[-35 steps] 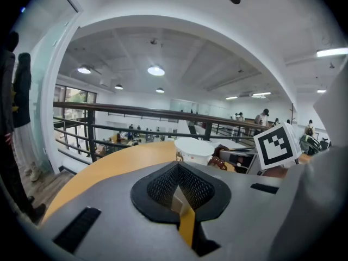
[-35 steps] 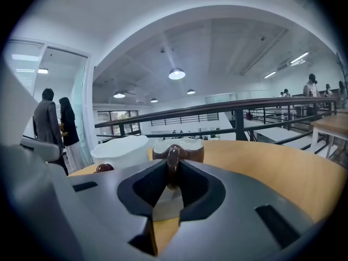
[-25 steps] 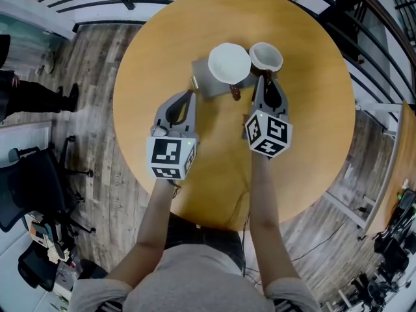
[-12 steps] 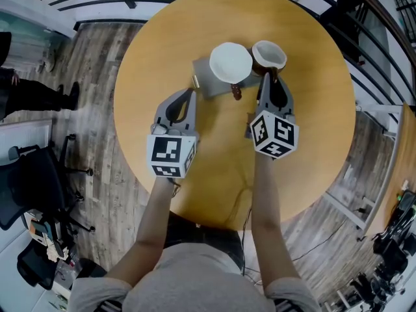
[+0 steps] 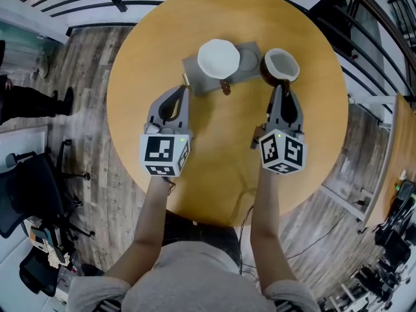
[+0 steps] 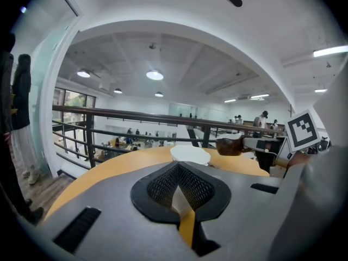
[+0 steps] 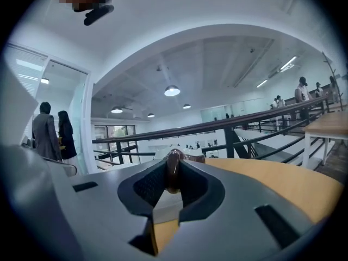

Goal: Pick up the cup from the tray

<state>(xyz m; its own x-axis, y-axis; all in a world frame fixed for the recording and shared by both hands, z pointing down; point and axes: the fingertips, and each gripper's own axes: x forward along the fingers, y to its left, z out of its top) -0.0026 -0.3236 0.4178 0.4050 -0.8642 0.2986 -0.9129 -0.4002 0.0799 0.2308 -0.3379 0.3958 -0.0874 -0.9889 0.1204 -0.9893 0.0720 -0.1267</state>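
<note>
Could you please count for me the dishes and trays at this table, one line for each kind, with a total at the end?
Cup: 1, brown outside, held off the tray by the right gripper
Bowl: 1, white, on the tray
Tray: 1, grey
Total: 3

Round worktop (image 5: 214, 161) of light wood, set on a plank floor (image 5: 91, 64). Carries a flat grey tray (image 5: 194, 70) on the far half, close to the middle. Just off the tray's near edge, a small brown piece (image 5: 225, 90), too small to identify.
</note>
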